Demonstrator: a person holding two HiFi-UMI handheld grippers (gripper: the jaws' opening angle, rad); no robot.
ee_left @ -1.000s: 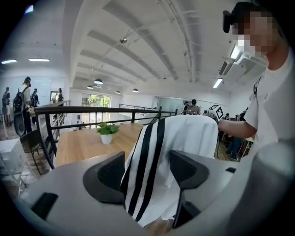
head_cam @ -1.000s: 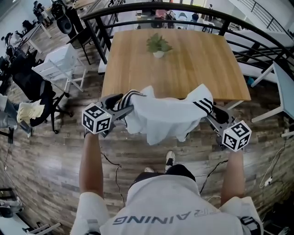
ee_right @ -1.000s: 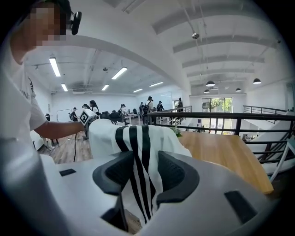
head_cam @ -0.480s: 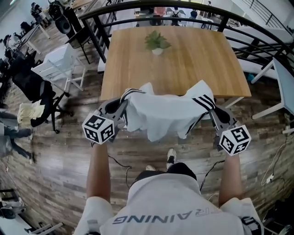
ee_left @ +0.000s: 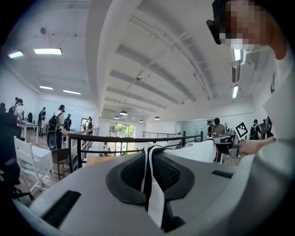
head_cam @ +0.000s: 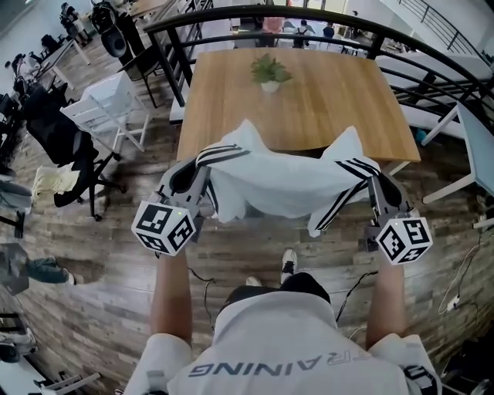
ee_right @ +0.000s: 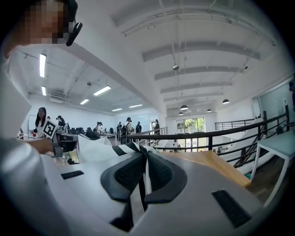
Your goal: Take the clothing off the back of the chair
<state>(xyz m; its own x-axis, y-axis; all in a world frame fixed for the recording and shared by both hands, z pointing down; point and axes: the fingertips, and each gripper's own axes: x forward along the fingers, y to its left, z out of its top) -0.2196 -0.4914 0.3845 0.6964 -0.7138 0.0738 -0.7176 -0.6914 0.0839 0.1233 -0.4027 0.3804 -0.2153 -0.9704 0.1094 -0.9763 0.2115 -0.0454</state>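
Now your left claw (head_cam: 204,163) and right claw (head_cam: 370,176) each pinch a striped shoulder of the white shirt (head_cam: 282,189), stretched sideways between them, by the bench's (head_cam: 309,100) near edge.

Open-plan office or shared workspace. Wood-plank floor (head_cam: 100,262); big wooden tabletop (head_cam: 309,108) carrying only potted plant (head_cam: 269,73); black railing (head_cam: 324,15) behind it. White chair (head_cam: 108,108) and black office chair (head_cam: 54,146) off to side. High white beamed ceiling (ee_left: 152,60), strip lights (ee_left: 48,51). People (ee_right: 125,129) standing among desks in background.
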